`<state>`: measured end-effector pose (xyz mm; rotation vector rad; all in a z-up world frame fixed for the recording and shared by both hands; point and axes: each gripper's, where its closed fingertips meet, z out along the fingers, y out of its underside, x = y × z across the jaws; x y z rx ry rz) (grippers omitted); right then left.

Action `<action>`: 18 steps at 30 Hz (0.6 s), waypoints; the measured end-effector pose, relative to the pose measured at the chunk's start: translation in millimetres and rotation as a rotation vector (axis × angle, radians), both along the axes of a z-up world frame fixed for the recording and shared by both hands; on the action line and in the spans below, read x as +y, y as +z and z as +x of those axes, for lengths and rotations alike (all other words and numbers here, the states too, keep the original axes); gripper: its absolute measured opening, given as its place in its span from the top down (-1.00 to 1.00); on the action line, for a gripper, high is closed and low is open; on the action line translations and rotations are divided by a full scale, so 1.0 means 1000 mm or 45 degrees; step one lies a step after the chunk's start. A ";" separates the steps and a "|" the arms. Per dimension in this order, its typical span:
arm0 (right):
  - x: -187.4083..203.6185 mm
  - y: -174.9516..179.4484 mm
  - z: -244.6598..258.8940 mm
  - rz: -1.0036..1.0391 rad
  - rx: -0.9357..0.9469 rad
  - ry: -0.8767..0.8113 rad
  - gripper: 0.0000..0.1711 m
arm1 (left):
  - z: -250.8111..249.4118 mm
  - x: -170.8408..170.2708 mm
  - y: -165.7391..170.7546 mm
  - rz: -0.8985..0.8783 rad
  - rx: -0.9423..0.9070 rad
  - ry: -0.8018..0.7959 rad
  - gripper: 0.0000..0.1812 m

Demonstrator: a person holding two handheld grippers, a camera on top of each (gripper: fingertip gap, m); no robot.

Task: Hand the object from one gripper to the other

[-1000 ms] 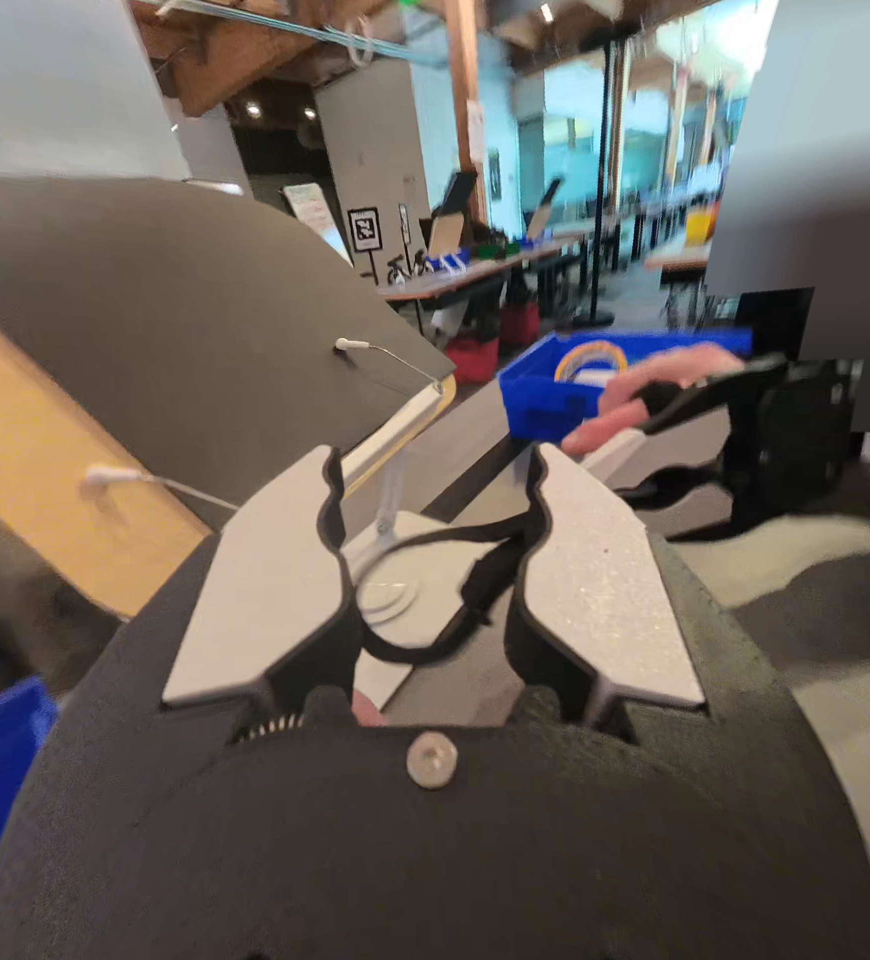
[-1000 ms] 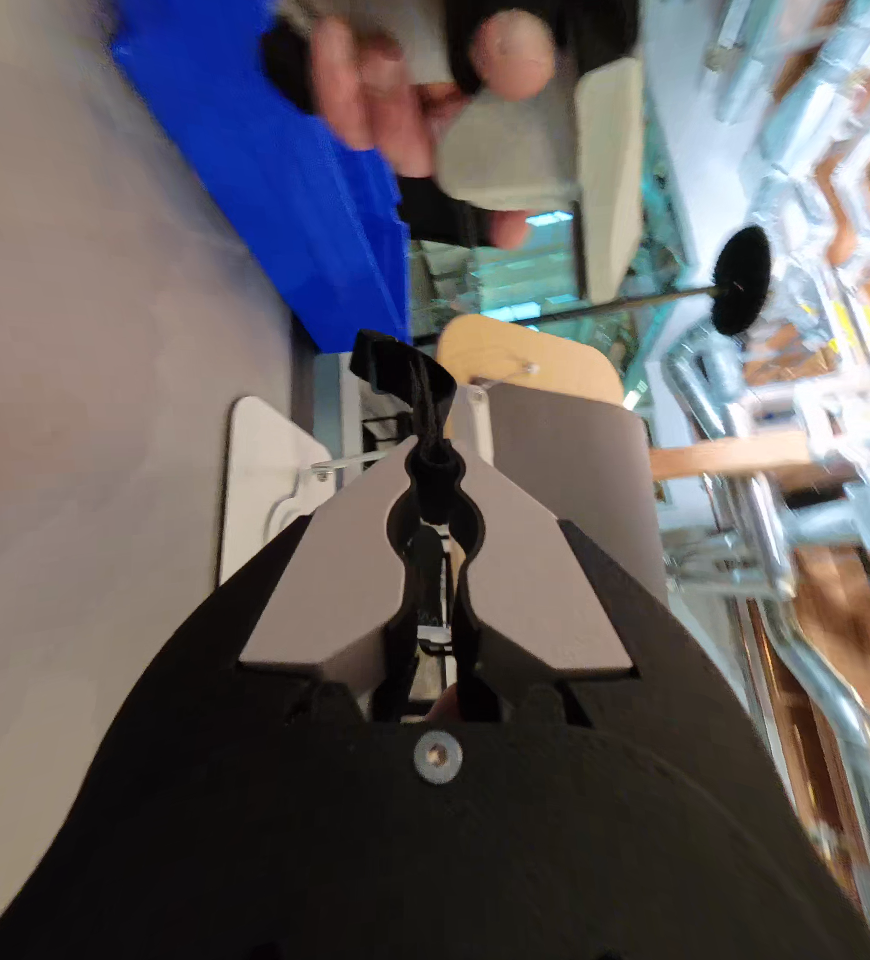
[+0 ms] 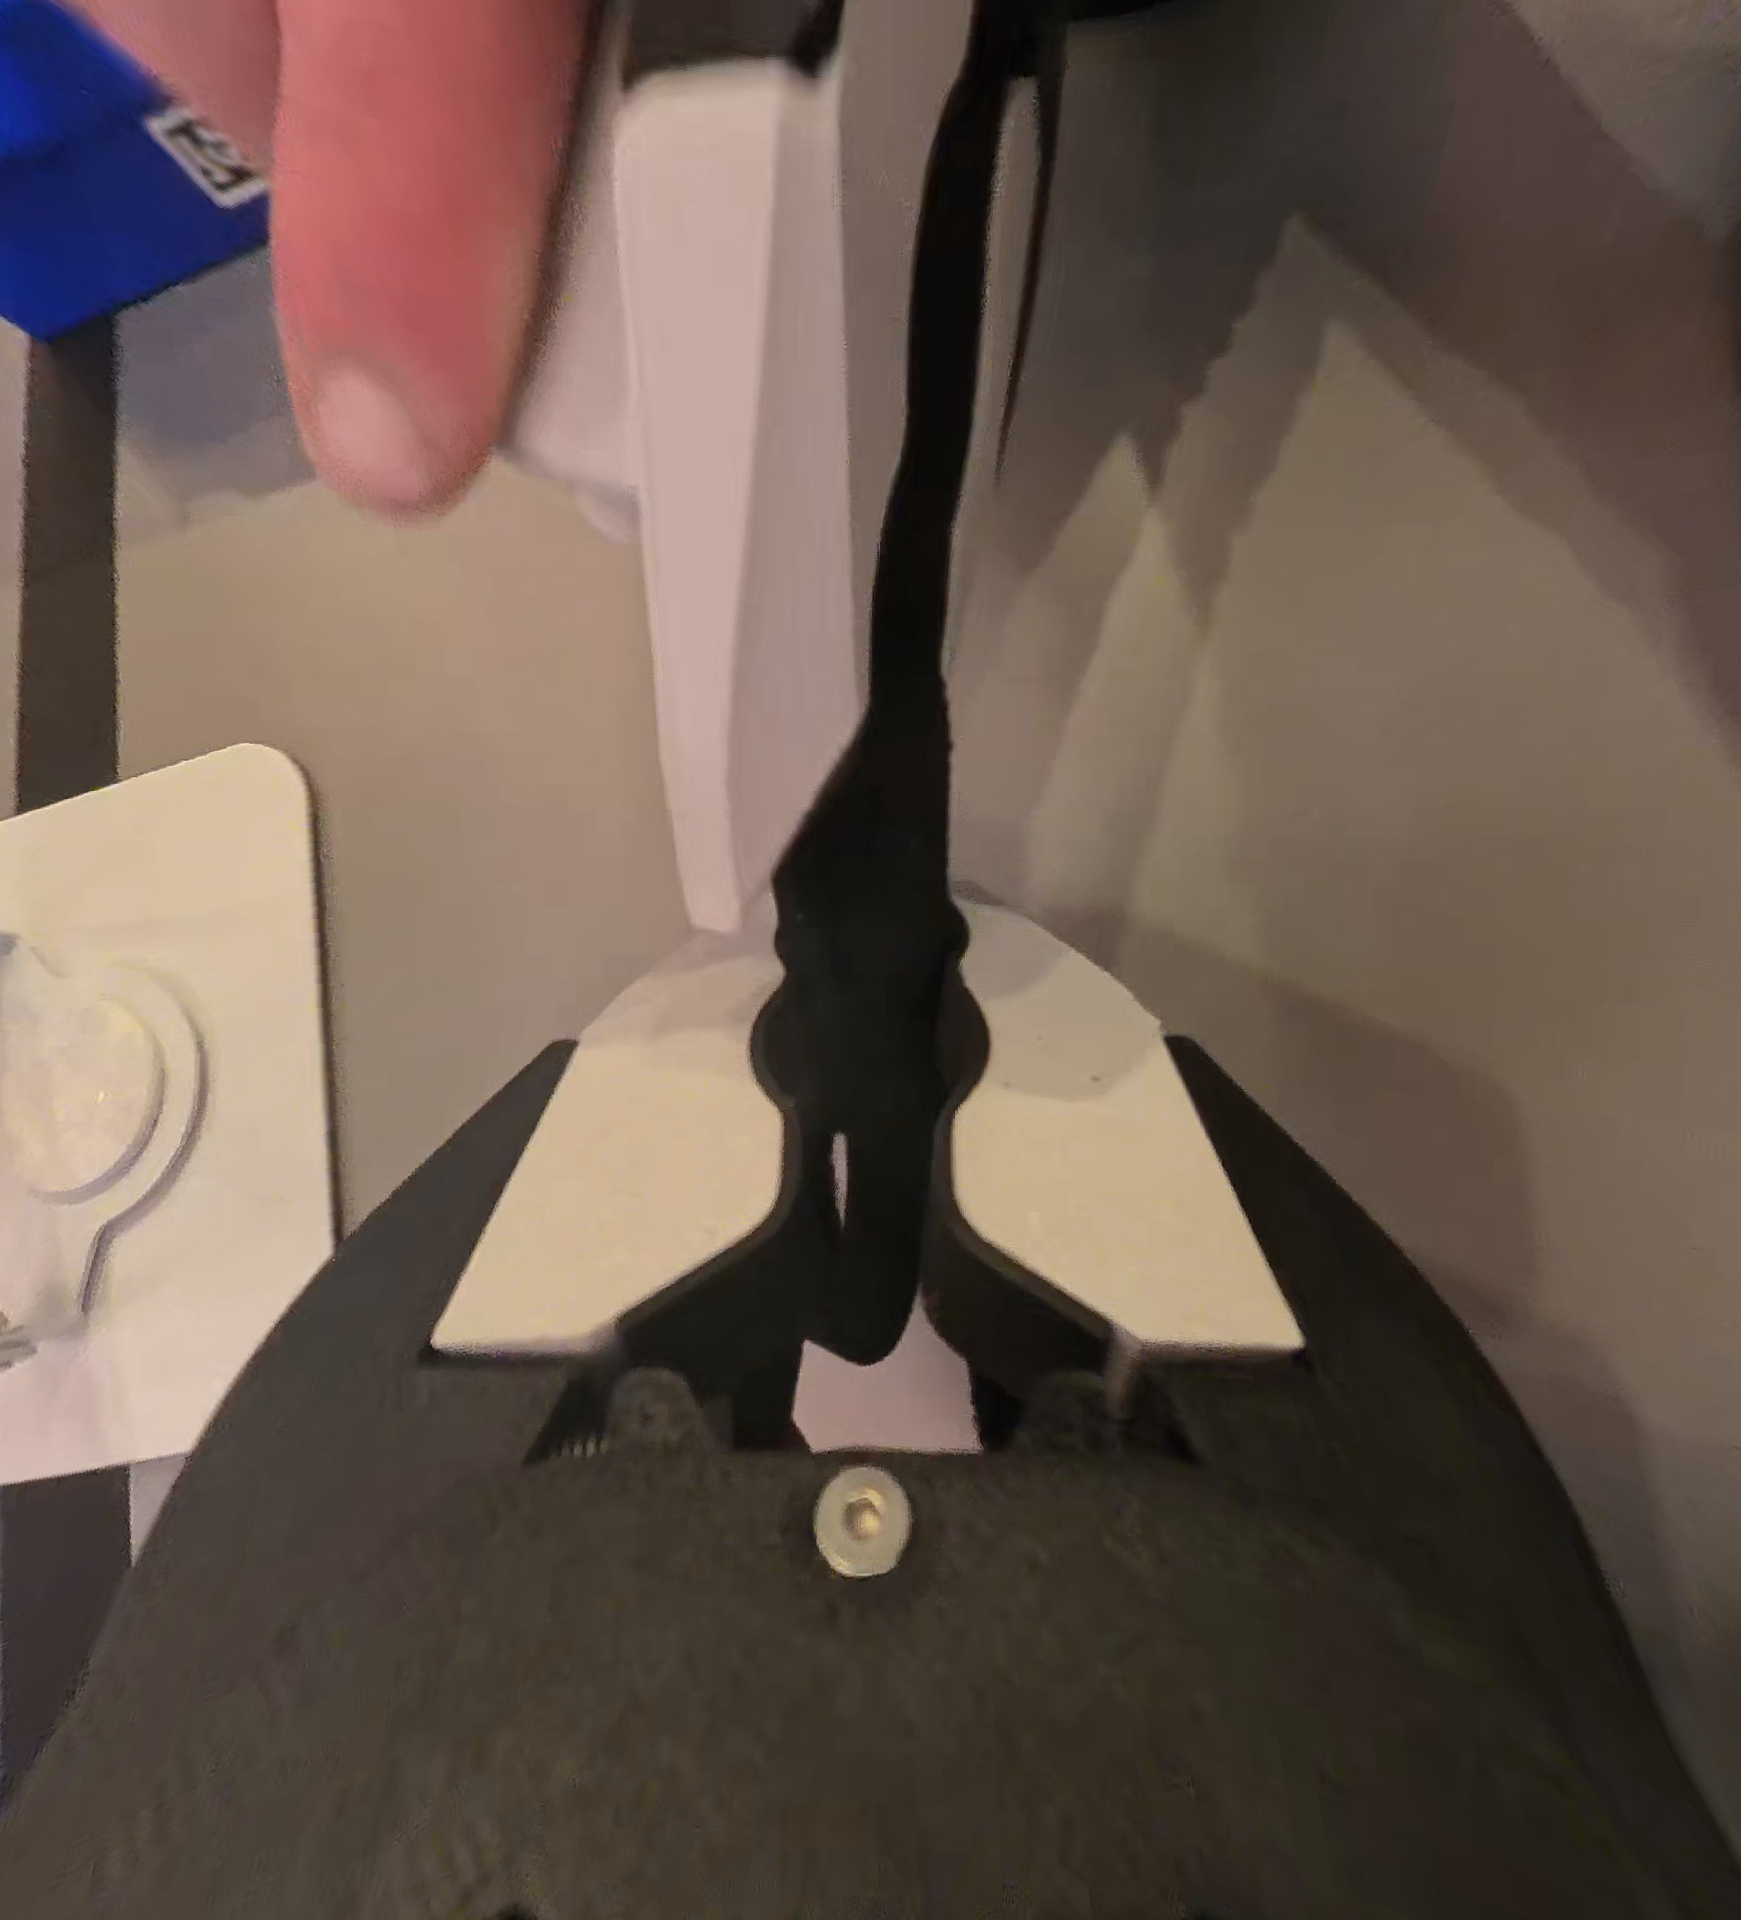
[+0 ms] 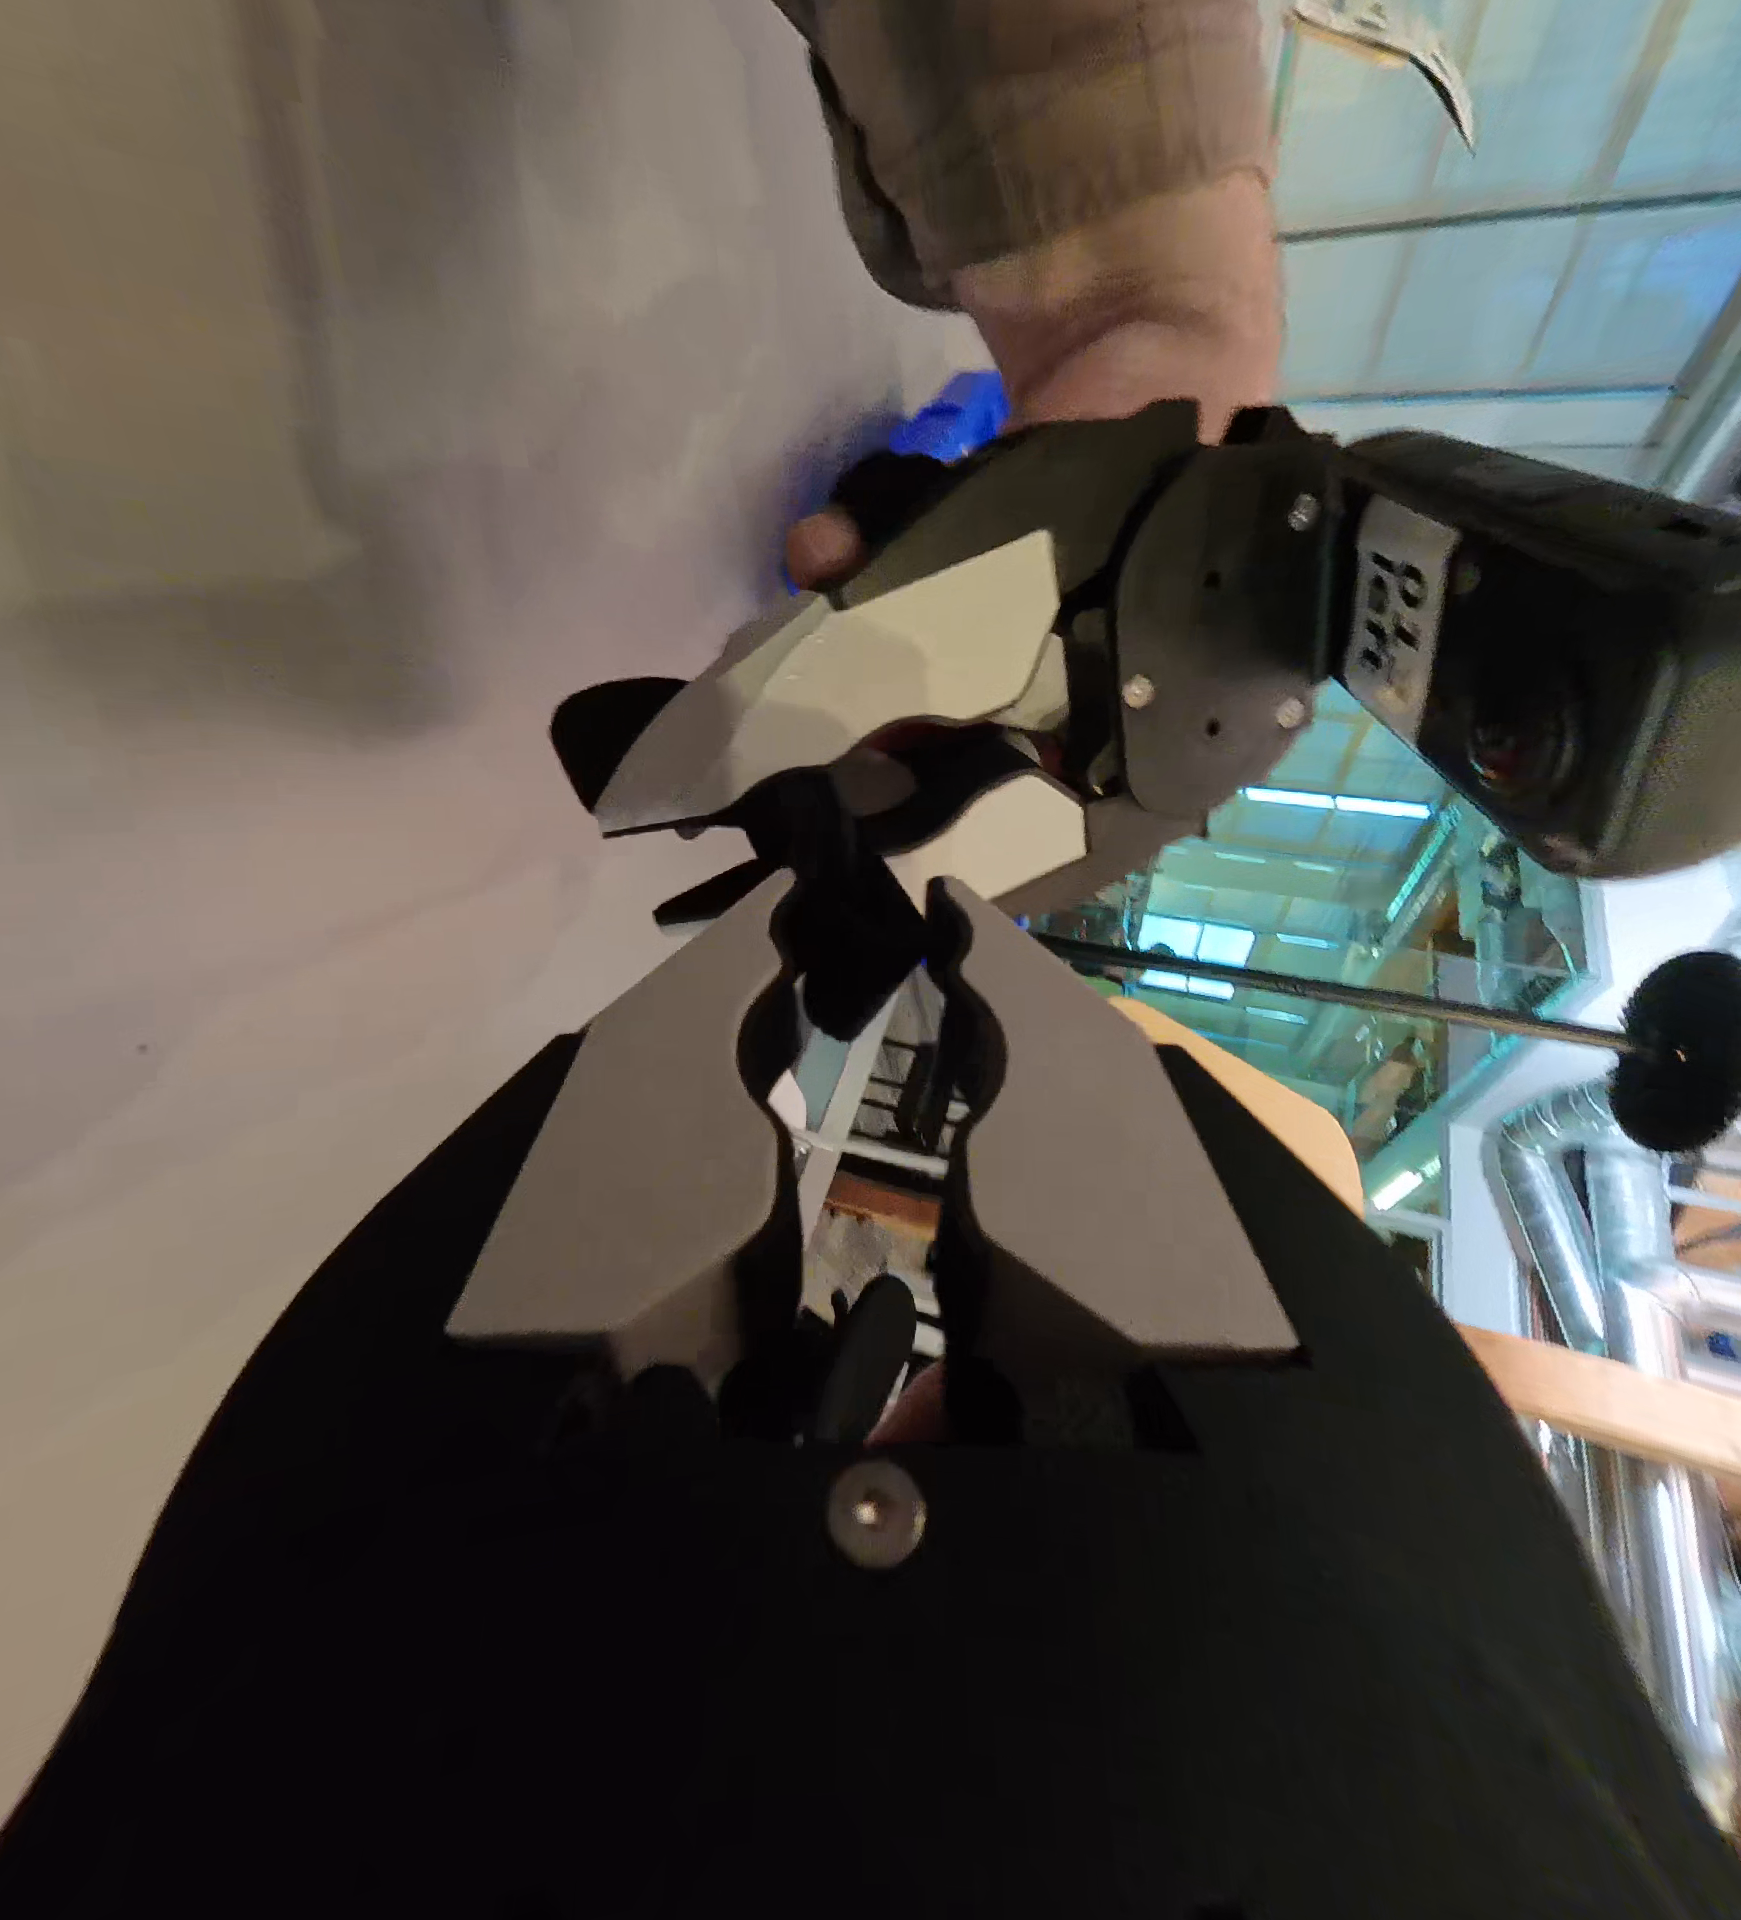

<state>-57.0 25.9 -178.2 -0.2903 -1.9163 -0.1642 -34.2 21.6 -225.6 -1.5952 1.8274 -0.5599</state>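
The left hand-held gripper (image 3: 866,997) is seen clamped on a black strap (image 3: 933,468), whose lower end is pinched between the grey fingers and hangs back towards the gripper's body. From those fingertips the strap is drawn straight ahead in a taut line, and alongside it, just left of the line, a white finger (image 3: 731,520) of the other hand-held gripper is seen edge-on. A person's fingertip (image 3: 398,260) is pressed against that white part, ahead and to the left. Farther left ahead, the corner of a blue bin (image 3: 45,177) is shown. Beside the left gripper, on its left, a white card bearing a clear plastic hook (image 3: 118,1091) is laid flat on the pale worktop (image 3: 1365,935).

In the right wrist view, the right hand-held gripper (image 4: 861,904) is held with its fingertips a little apart and the strap's dark bunch filling the gap between them. Whether the strap is pressed by them cannot be told. Directly ahead, tip to tip and nearly touching, the left gripper is met at an angle, its fingers closed on the same strap. It is carried by a hand (image 4: 1126,312) in a brownish sleeve (image 4: 1032,135), and a black camera (image 4: 1572,644) is mounted on its body. To the right of the right gripper, a round black brush-like head on a thin rod (image 4: 1687,1049) is seen in the background.
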 end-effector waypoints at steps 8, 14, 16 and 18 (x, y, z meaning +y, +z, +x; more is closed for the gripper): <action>0.035 0.040 0.015 -0.148 0.231 -0.132 0.42 | -0.009 0.043 0.065 -0.149 -0.583 0.245 0.81; 0.041 0.044 0.006 -0.189 0.430 -0.121 0.31 | -0.038 0.083 0.131 -0.327 -1.239 0.504 0.82; 0.042 0.046 -0.002 -0.174 0.534 -0.147 0.26 | -0.048 0.093 0.143 -0.402 -1.417 0.580 0.82; 0.041 0.050 -0.008 -0.149 0.643 -0.177 0.20 | -0.049 0.095 0.146 -0.471 -1.505 0.603 0.81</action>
